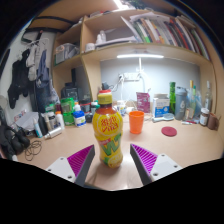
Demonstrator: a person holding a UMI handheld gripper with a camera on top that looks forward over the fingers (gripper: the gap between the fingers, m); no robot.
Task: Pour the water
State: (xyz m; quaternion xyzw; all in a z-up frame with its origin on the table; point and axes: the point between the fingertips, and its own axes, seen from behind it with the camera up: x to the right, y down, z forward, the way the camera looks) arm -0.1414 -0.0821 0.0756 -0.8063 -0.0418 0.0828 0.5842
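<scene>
Jaws spread wide, I see my gripper [109, 163] straddling a yellow bottle [108, 128] at lower centre: red cap, bright label, upright on the table [180, 145], gaps at both pads. Right of it, farther back, stands an orange cup [136, 122].

The tongs [110, 163] have two pale grey fingers, each bearing a ridged magenta pad [80, 160] on its inner face.

Yellow bottle [108, 130] between parted tongs [108, 166], orange cup [136, 122] beyond, desk [185, 145]
</scene>
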